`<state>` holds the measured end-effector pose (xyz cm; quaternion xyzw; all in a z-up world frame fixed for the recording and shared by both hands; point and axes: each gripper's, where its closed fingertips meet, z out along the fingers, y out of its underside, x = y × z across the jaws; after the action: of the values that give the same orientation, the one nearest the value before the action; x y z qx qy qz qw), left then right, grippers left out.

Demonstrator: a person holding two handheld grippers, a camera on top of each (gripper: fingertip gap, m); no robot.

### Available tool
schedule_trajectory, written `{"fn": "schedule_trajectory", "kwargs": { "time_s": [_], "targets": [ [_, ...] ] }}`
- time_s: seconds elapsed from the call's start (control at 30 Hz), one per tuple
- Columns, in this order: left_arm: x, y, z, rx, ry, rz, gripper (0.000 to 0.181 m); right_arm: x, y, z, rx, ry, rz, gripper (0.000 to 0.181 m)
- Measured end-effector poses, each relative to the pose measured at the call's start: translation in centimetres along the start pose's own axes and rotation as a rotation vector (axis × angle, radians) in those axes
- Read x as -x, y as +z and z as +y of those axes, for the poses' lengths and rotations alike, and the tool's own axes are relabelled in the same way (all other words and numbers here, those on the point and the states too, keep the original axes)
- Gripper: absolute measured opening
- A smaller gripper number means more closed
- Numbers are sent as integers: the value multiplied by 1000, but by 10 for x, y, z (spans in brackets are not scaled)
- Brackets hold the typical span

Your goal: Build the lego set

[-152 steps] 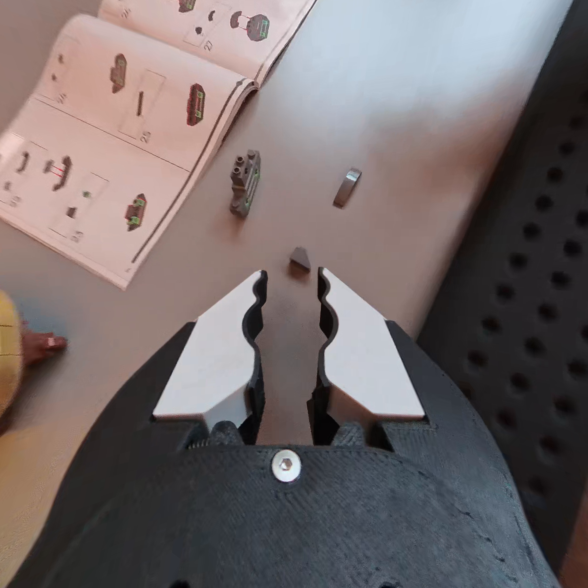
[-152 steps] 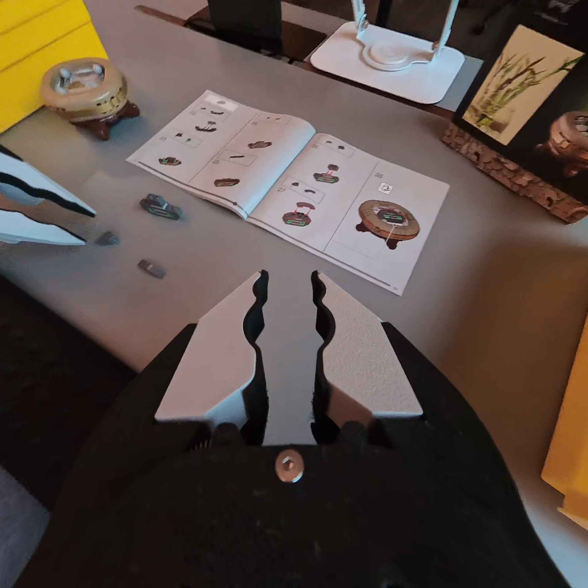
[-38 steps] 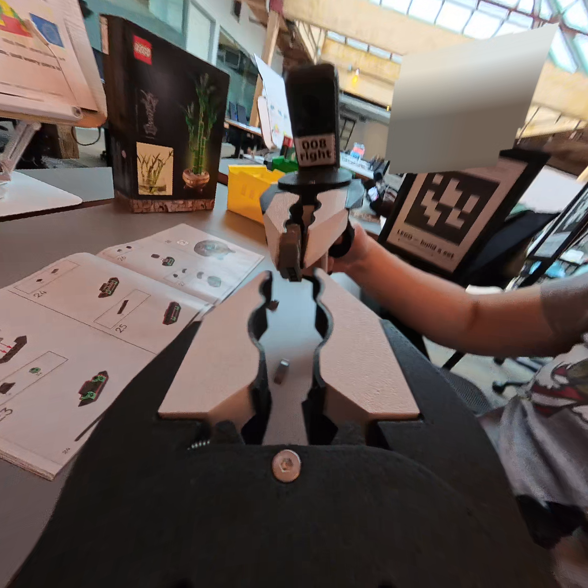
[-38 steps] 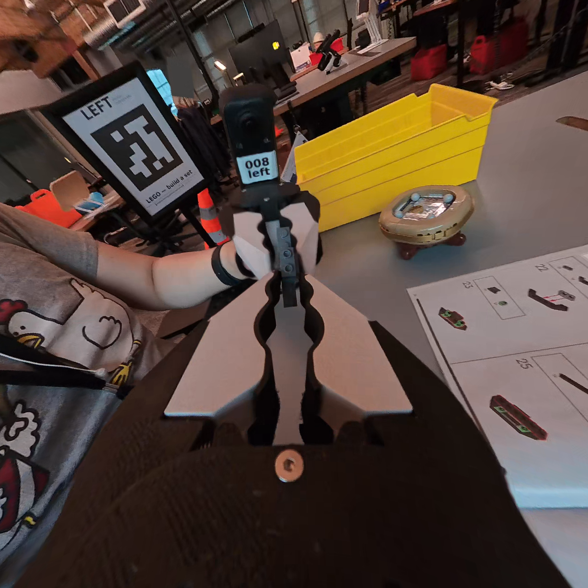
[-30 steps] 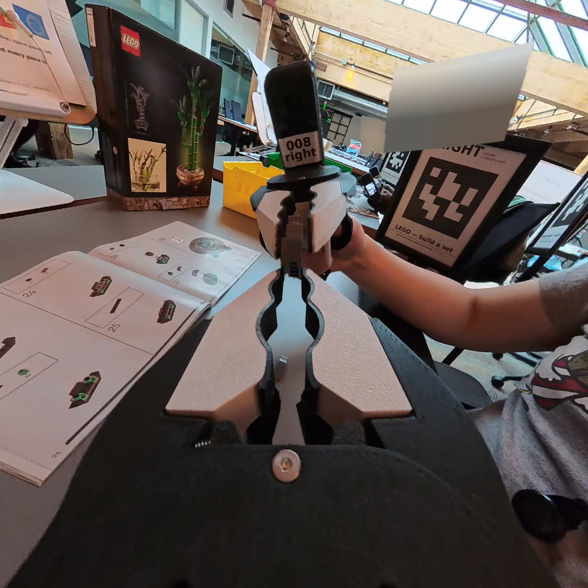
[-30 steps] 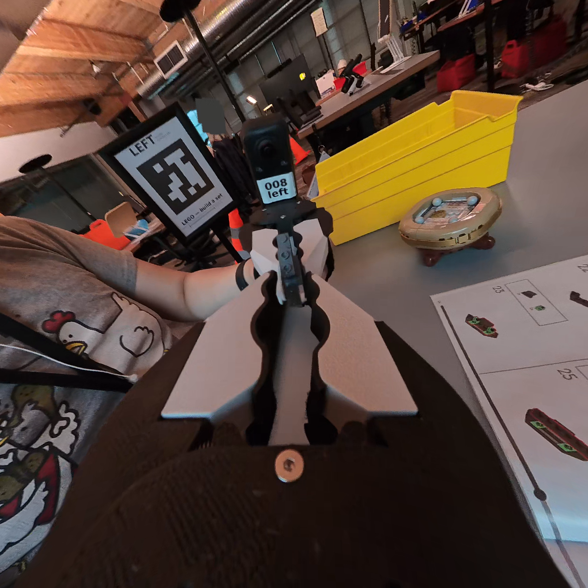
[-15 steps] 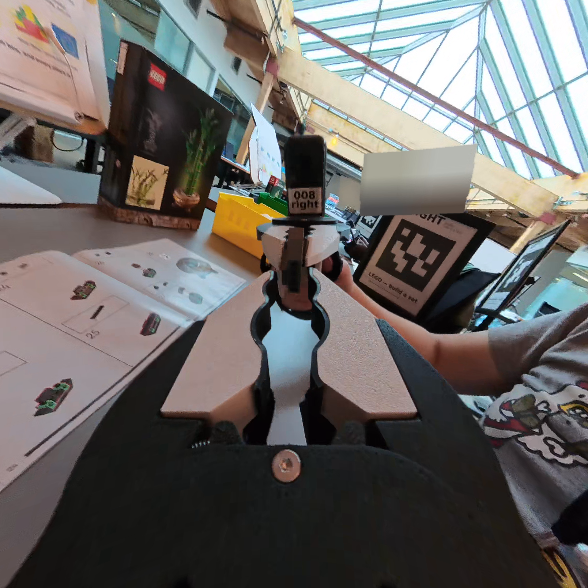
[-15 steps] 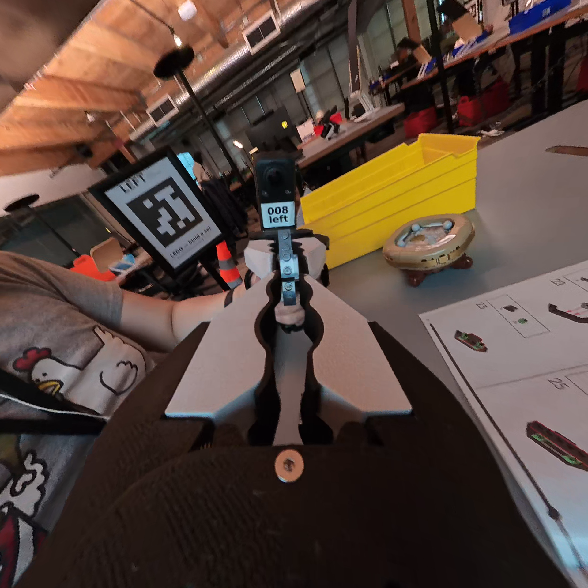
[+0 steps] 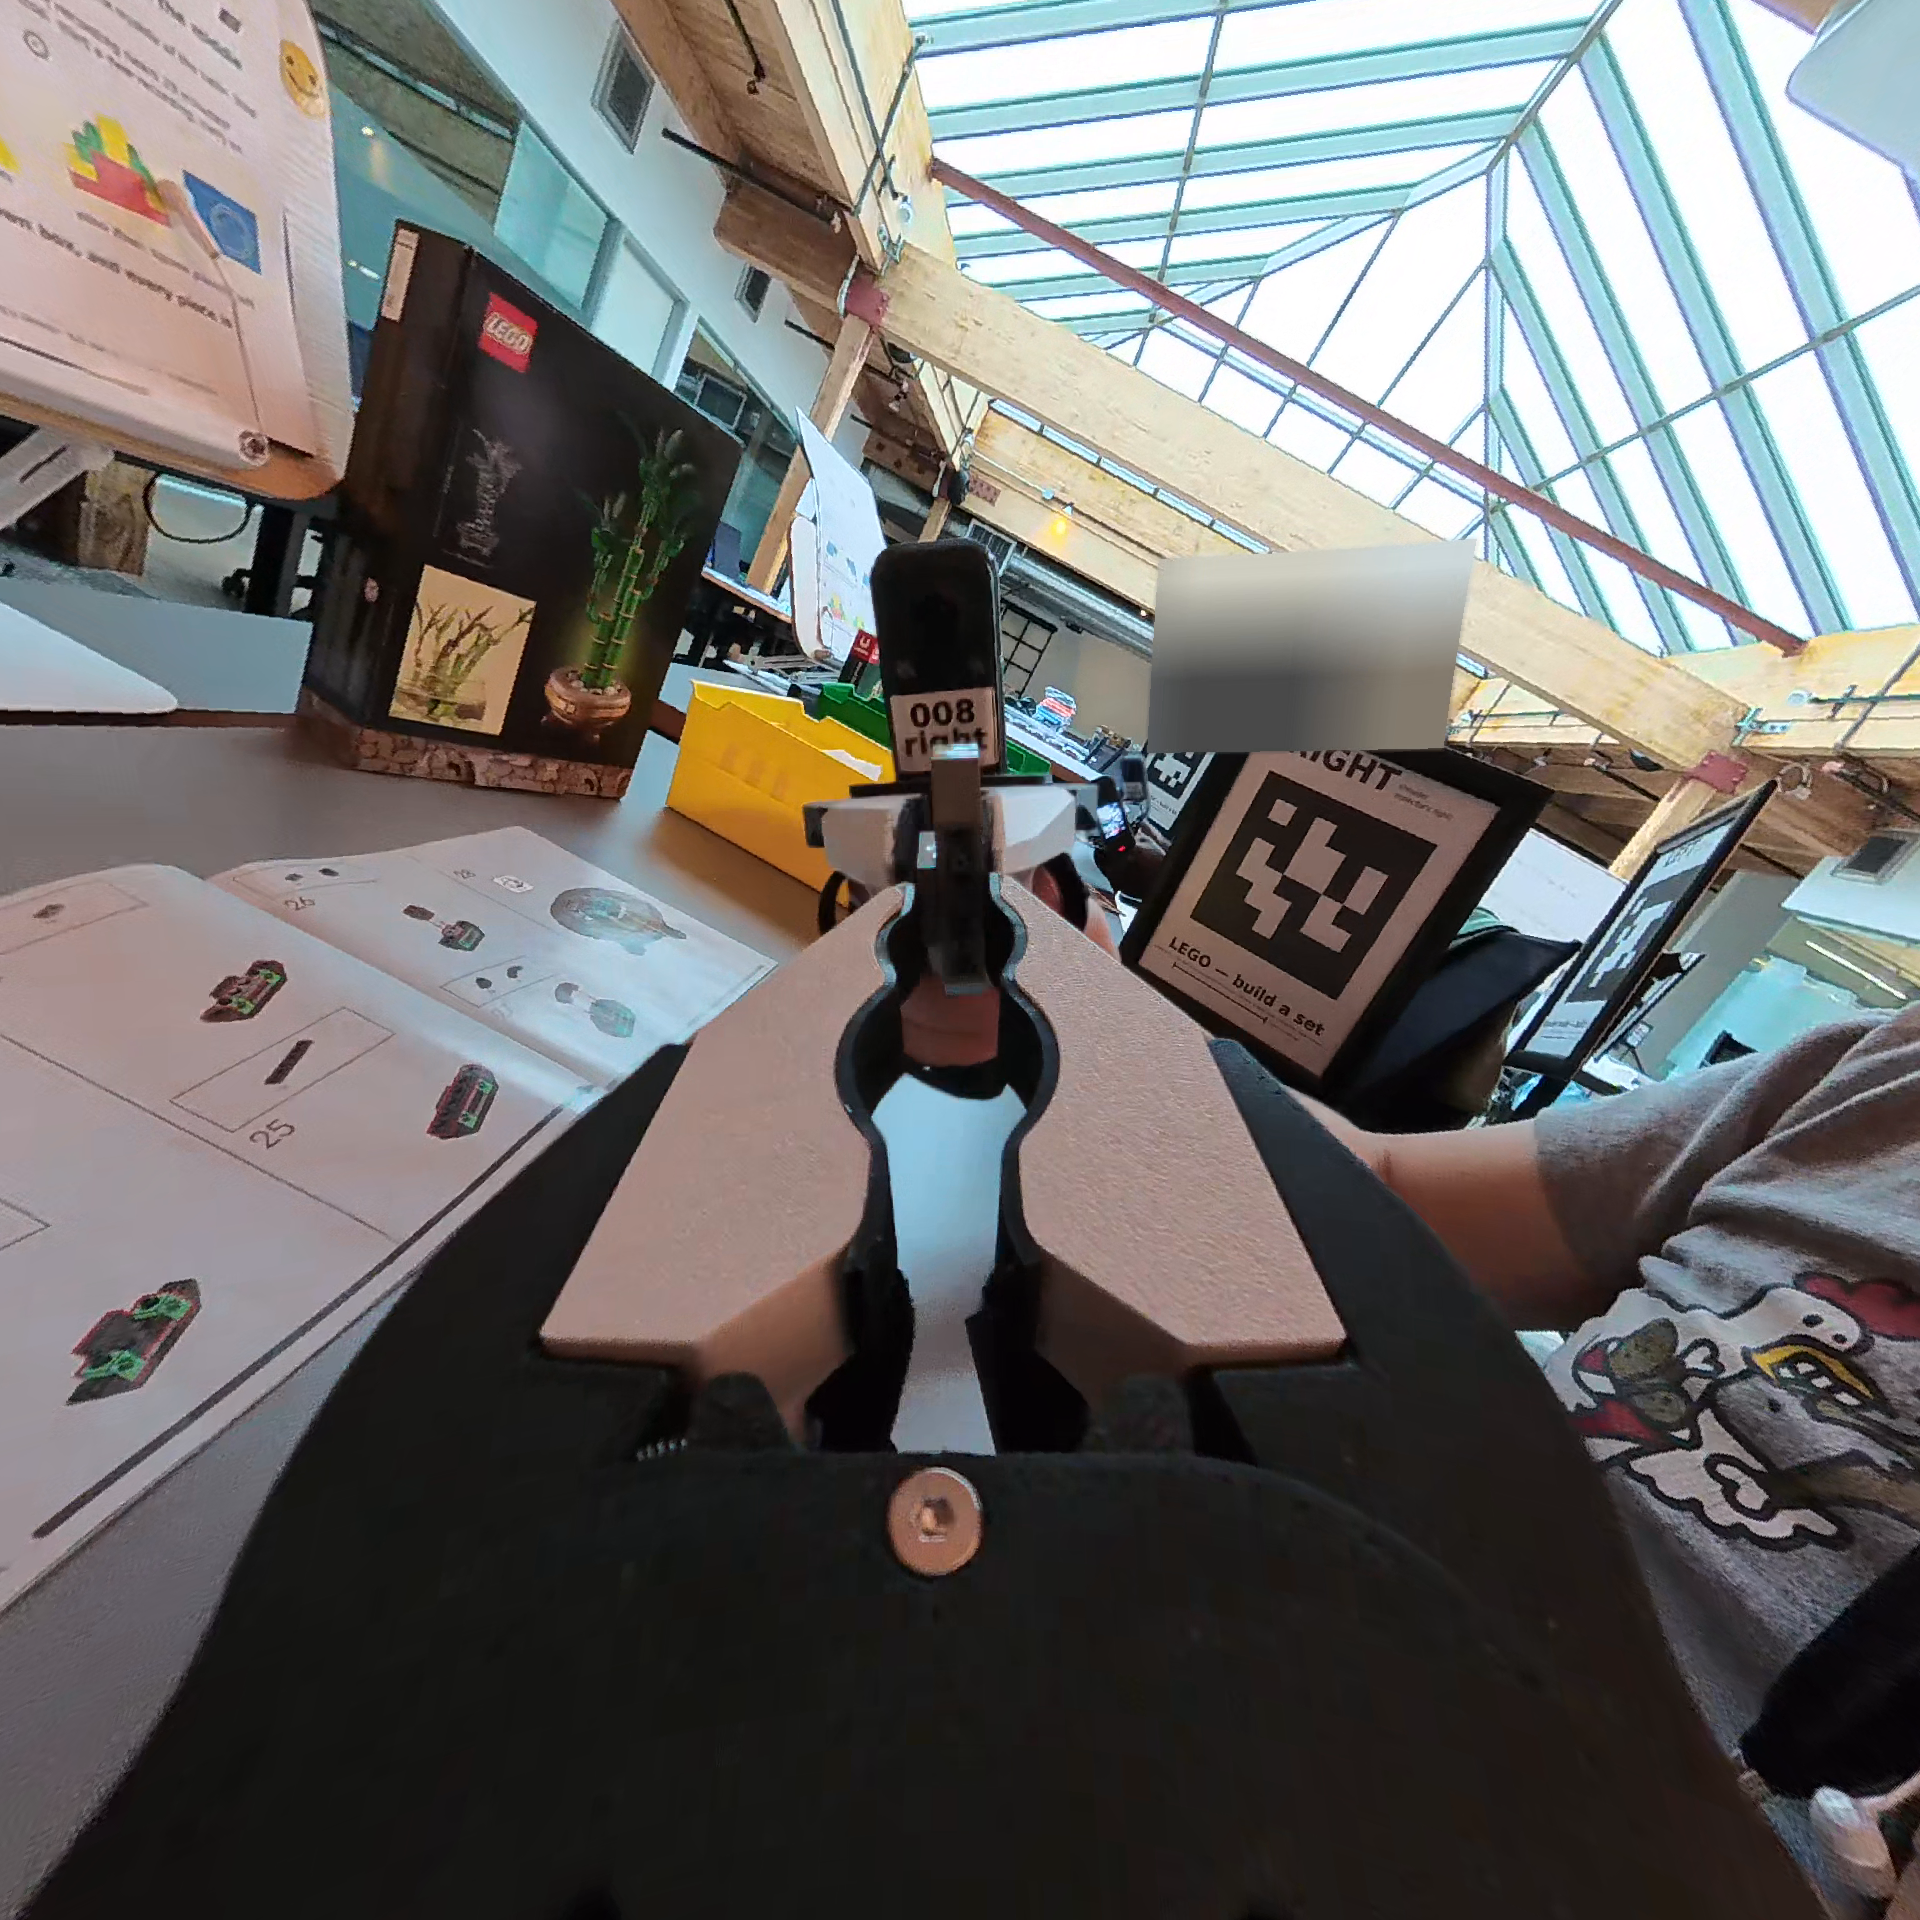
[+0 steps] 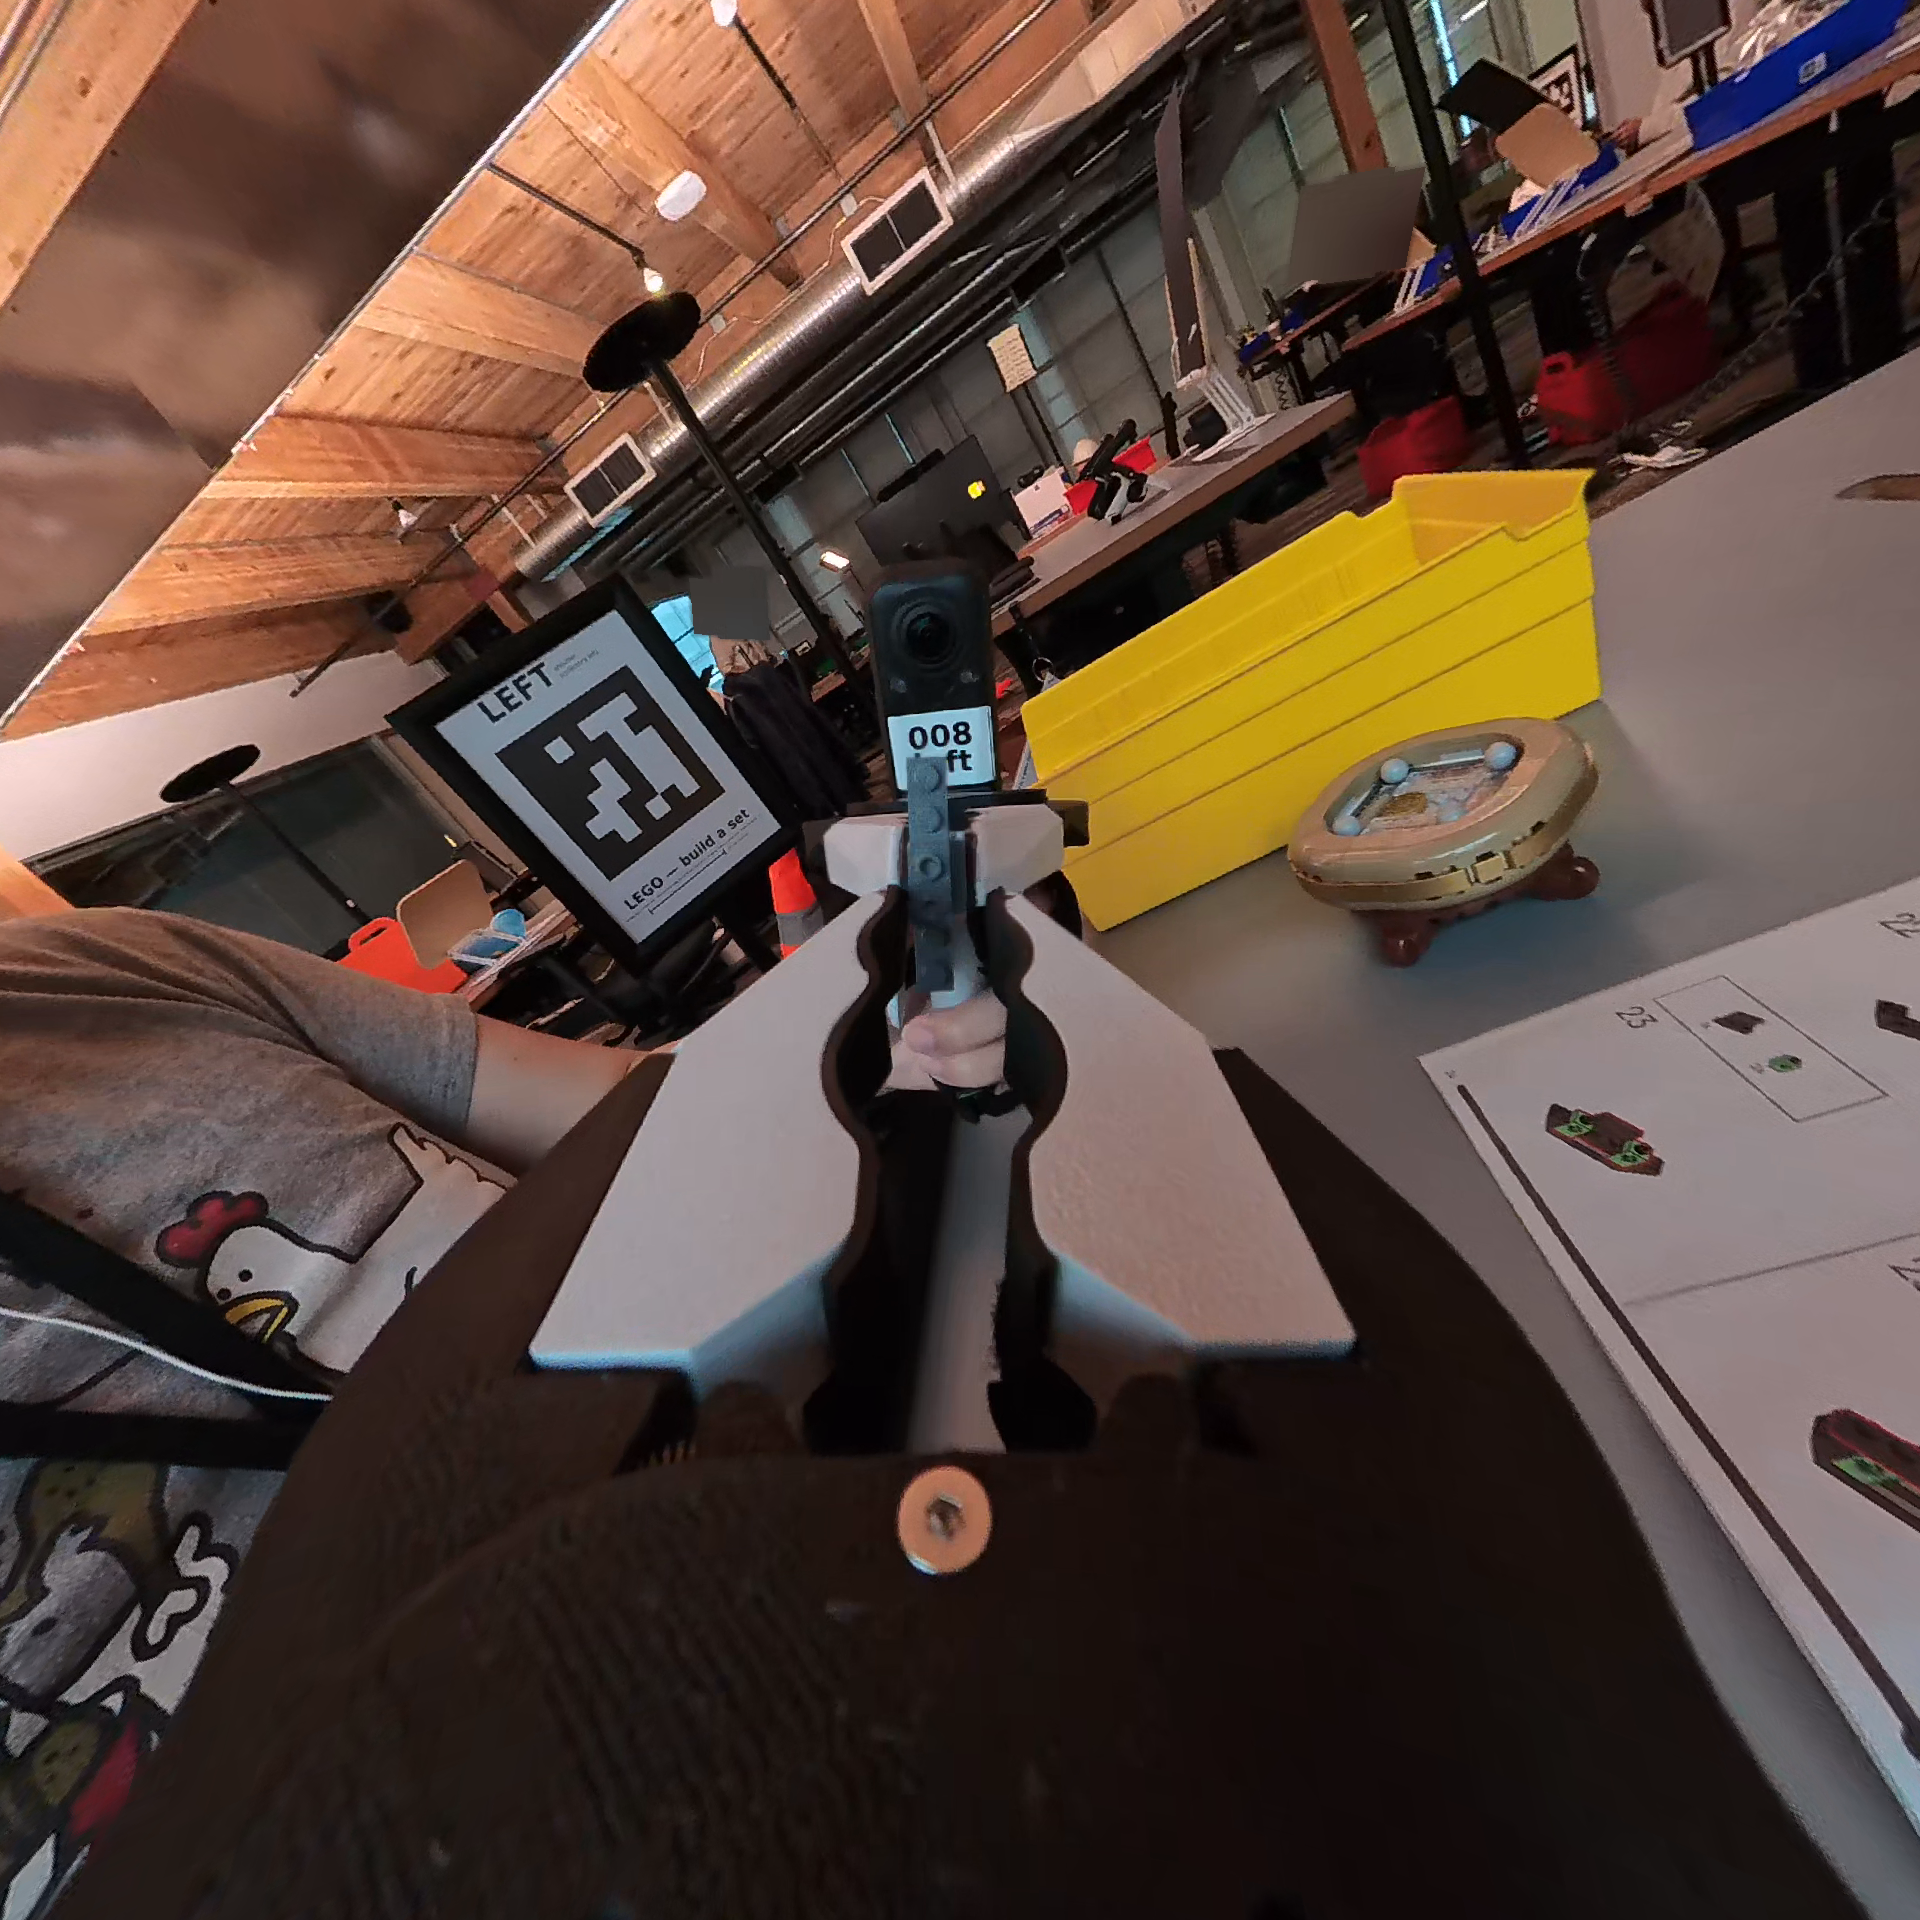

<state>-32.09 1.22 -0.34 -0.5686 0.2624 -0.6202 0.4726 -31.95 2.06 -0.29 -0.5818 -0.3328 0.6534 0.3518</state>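
A dark grey lego piece point(image 9: 956, 914) stands upright in the air between my two grippers, which meet tip to tip. In the right wrist view its studded face point(image 10: 932, 883) shows. My left gripper point(image 9: 948, 920) is closed on its lower part, and the right gripper point(image 9: 940, 836) faces it and pinches the same piece higher up. In the right wrist view my right gripper point(image 10: 940, 925) is closed on the piece, with the left gripper point(image 10: 940, 847) just beyond. I cannot tell whether this is one piece or two joined.
The open instruction booklet point(image 9: 312, 1039) lies on the grey table, also in the right wrist view point(image 10: 1714, 1195). A tan round pot model point(image 10: 1444, 831), yellow bins point(image 10: 1330, 707) point(image 9: 769, 779) and the set's box point(image 9: 499, 540) stand farther off. A person's arm point(image 9: 1455, 1195) is at the right. My left and right fingertips are right by each other.
Both grippers left the table, each with a piece, and turned to face each other. Over the last second they closed in until their tips met on the dark piece and tilted upward.
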Motion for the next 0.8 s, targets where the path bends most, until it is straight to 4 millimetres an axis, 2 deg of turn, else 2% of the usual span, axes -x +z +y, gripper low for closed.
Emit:
{"fn": "schedule_trajectory", "kwargs": {
  "time_s": [0.17, 0.4, 0.8],
  "targets": [
    [7, -2, 10, 71, -11, -21, 9, -1, 0, 6, 34, 35, -14, 14],
    [10, -5, 12, 98, -2, -30, 9, -6, 4, 17, 88, 36, 6, 6],
    [10, -2, 7, 50, -14, -25, 9, -6, 11, 15, 52, 16, 4, 6]
  ]
}}
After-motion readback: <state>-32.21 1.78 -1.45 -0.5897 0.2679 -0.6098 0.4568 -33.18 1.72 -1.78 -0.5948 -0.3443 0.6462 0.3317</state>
